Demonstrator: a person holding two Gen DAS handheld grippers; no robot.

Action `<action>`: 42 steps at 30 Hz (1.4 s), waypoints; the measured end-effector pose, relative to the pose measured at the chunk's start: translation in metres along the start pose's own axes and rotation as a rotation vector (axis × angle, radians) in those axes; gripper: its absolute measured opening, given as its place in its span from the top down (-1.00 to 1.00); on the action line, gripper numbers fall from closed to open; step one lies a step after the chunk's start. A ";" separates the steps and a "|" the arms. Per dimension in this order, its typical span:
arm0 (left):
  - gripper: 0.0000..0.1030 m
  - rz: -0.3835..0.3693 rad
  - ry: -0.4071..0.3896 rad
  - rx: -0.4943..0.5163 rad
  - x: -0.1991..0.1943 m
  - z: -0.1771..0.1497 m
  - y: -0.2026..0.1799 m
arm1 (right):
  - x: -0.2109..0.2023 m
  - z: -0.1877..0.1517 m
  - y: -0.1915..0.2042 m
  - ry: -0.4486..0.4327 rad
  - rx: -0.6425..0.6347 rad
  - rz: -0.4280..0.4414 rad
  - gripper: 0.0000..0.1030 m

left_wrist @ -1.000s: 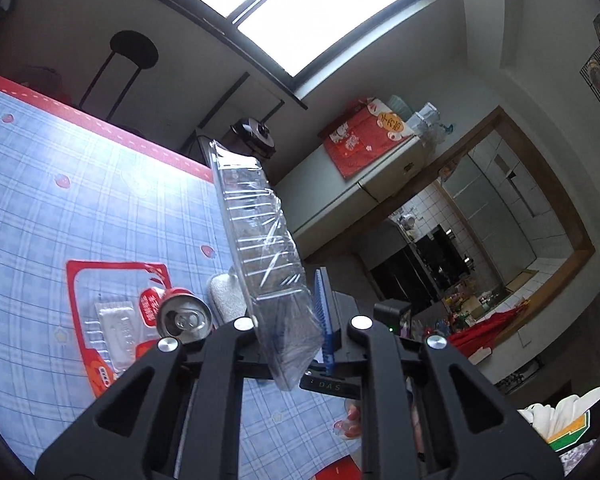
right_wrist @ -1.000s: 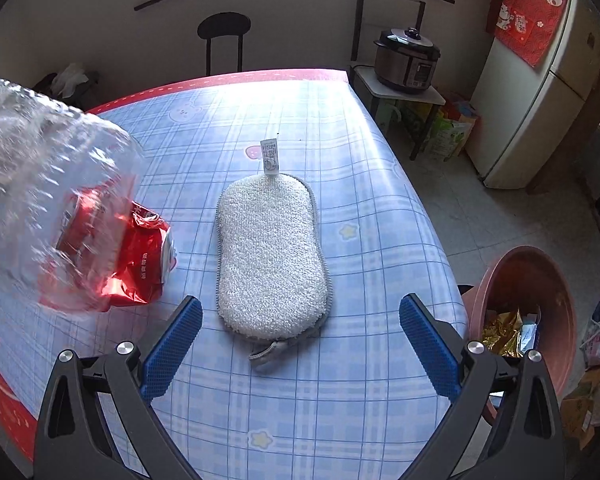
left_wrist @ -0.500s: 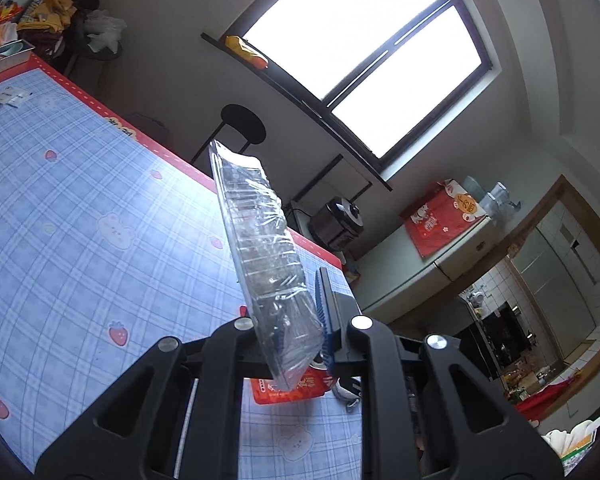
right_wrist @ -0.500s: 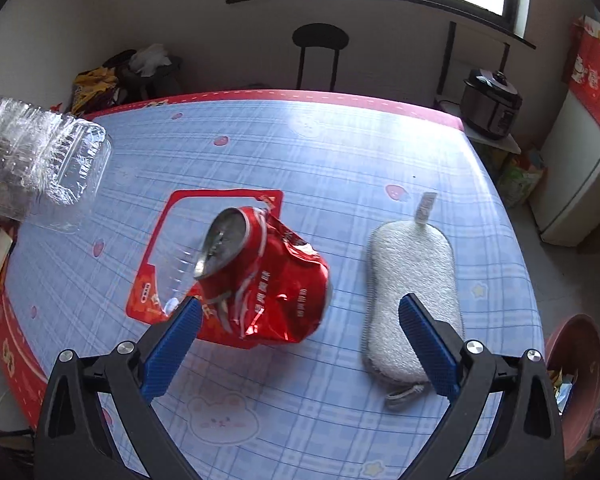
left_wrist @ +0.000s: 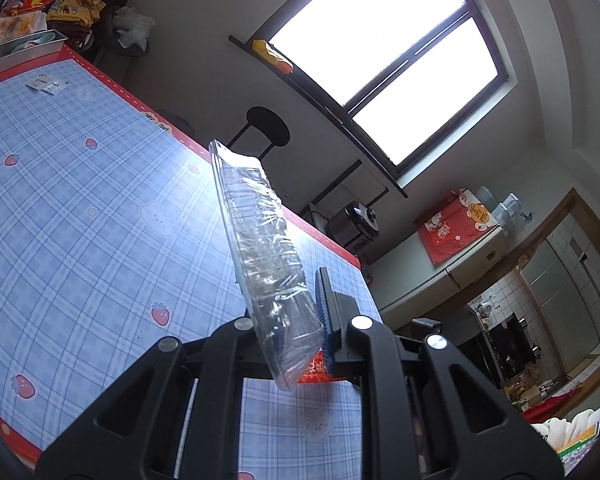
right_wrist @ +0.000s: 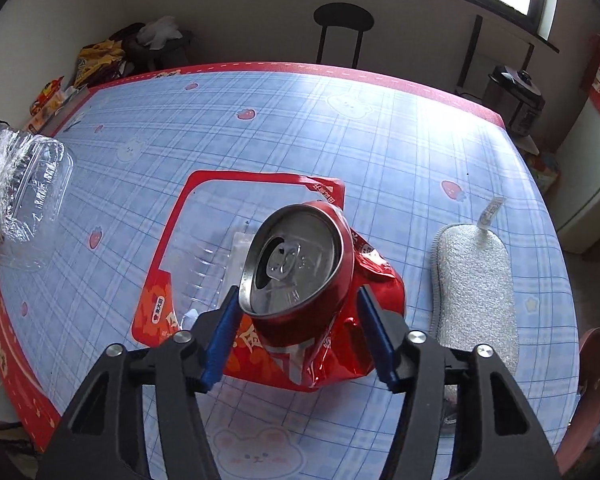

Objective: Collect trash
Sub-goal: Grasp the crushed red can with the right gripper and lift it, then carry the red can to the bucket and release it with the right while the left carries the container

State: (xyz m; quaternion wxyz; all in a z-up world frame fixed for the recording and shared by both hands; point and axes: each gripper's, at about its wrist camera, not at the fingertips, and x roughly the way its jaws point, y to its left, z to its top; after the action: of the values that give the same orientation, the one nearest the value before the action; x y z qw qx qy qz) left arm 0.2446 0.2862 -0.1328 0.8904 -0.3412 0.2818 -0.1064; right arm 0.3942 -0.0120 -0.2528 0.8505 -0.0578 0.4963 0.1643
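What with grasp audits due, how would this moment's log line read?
left gripper: shut on clear tray | right gripper: just closing on crushed can

Left tongs (left_wrist: 300, 328) clamped, right tongs (right_wrist: 296, 332) just closing.

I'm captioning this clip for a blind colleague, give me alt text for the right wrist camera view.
The right gripper, jaws just closing, brackets a dented red aluminium drink can on a crumpled red snack wrapper, atop a blue checked tablecloth. A grey oval scrubbing pad lies right; a clear plastic clamshell tray hangs left.
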 end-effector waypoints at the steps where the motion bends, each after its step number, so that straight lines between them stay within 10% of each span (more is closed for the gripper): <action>1: 0.65 -0.002 0.001 0.000 0.000 0.000 -0.002 | -0.003 -0.001 -0.001 -0.006 0.002 -0.002 0.33; 21: 0.65 -0.094 0.075 0.115 0.020 -0.022 -0.070 | -0.152 -0.042 -0.068 -0.308 0.183 0.057 0.35; 42: 0.65 -0.274 0.211 0.291 0.095 -0.093 -0.237 | -0.288 -0.185 -0.298 -0.487 0.607 -0.176 0.35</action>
State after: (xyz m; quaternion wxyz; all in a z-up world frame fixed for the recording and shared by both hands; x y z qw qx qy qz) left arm 0.2698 0.0224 -0.0722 0.8731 -0.2312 0.3061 -0.3009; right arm 0.2118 -0.4046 -0.1163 0.9325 0.1947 0.2993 -0.0546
